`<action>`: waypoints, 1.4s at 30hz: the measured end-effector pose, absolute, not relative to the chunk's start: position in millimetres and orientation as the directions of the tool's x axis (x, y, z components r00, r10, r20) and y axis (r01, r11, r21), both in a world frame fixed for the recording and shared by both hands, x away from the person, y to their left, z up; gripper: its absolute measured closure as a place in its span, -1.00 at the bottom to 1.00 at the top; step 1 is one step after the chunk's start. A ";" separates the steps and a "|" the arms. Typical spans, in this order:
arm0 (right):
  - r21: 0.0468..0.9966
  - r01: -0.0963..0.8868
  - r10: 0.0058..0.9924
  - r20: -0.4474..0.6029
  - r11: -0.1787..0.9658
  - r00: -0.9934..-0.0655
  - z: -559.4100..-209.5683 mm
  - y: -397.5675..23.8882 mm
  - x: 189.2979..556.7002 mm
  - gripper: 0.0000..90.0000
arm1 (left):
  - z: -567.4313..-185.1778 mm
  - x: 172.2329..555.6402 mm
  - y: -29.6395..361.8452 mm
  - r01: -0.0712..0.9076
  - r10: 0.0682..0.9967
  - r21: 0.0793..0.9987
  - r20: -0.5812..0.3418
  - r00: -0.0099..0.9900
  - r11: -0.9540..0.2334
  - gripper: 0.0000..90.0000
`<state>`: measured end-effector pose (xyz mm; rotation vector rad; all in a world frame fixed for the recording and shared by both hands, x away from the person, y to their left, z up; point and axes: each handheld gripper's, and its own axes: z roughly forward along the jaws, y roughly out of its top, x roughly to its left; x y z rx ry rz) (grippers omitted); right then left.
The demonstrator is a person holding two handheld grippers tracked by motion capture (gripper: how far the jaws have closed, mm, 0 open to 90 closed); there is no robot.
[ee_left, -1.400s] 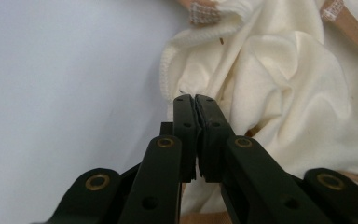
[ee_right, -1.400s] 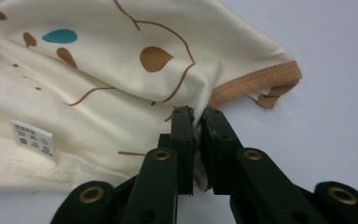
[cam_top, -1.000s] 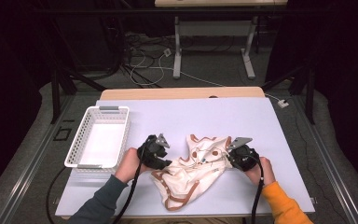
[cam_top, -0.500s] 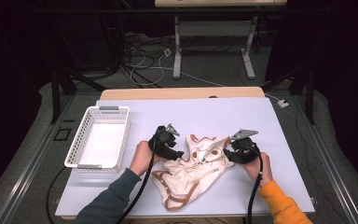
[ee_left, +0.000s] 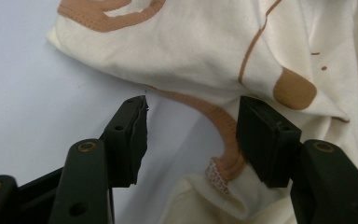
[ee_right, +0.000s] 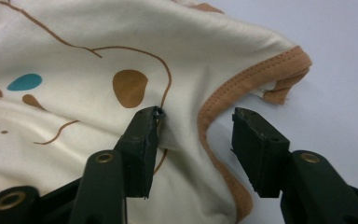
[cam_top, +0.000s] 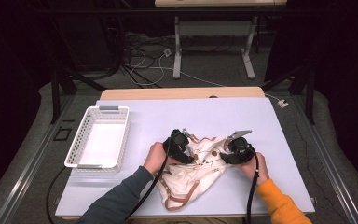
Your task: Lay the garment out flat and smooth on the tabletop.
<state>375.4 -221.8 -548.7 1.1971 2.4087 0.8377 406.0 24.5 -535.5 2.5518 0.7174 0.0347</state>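
Note:
A cream baby garment (cam_top: pixel 193 179) with brown trim and small printed spots lies crumpled on the white table (cam_top: pixel 168 112) near the front edge. My left gripper (cam_top: pixel 184 154) is at its upper left and my right gripper (cam_top: pixel 224 157) at its upper right, pointing toward each other. In the left gripper view, the left gripper (ee_left: pixel 191 126) is open and has just been opening; a brown-trimmed fold (ee_left: pixel 214 116) lies loose between the jaws. In the right gripper view, the right gripper (ee_right: pixel 196 140) is open after just opening, and it straddles the brown hem (ee_right: pixel 214 107).
A white mesh basket (cam_top: pixel 81 140) stands on the table's left side. Beyond the table's far wooden edge are cables (cam_top: pixel 144 60) and the legs of another table (cam_top: pixel 177 51) on the floor.
The left hand has moved right, toward the middle of the garment. Both grippers have let go of the cloth, which now lies more bunched between them.

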 end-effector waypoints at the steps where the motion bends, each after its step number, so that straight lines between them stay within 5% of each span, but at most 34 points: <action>1: 0.619 0.617 0.802 -0.036 0.487 -0.597 -548.0 -222.5 375.0 0.19 | -537.1 405.8 23.1 0.489 0.500 0.459 -0.108 0.859 -0.741 -0.01; 7: 0.623 0.618 0.784 0.011 0.479 -0.620 -549.0 -223.1 374.0 0.47 | -539.8 406.2 22.5 0.465 0.491 0.490 -0.085 0.867 -0.737 0.16; 14: 0.622 0.608 0.767 0.019 0.494 -0.642 -548.6 -219.1 370.1 0.85 | -542.1 403.5 20.9 0.459 0.460 0.523 -0.139 0.877 -0.718 0.89; 27: 0.634 0.564 0.754 -0.048 0.530 -0.655 -545.4 -214.1 366.8 0.89 | -537.6 399.8 40.0 0.463 0.492 0.586 -0.123 0.862 -0.665 1.00; 29: 0.625 0.567 0.753 -0.053 0.537 -0.655 -544.5 -214.3 366.5 0.89 | -535.8 400.7 40.6 0.458 0.496 0.604 -0.117 0.861 -0.653 0.90; 34: 0.617 0.566 0.755 -0.070 0.547 -0.652 -543.7 -215.1 365.7 0.89 | -531.5 404.7 36.5 0.445 0.523 0.596 -0.048 0.851 -0.669 0.15; 37: 0.614 0.563 0.754 -0.080 0.552 -0.652 -543.8 -216.6 365.8 0.89 | -530.3 409.2 30.5 0.445 0.533 0.591 -0.028 0.845 -0.673 -0.10; 42: 0.622 0.560 0.754 -0.074 0.547 -0.653 -543.1 -219.0 365.1 0.89 | -534.0 419.7 20.4 0.430 0.521 0.579 -0.011 0.853 -0.692 -0.20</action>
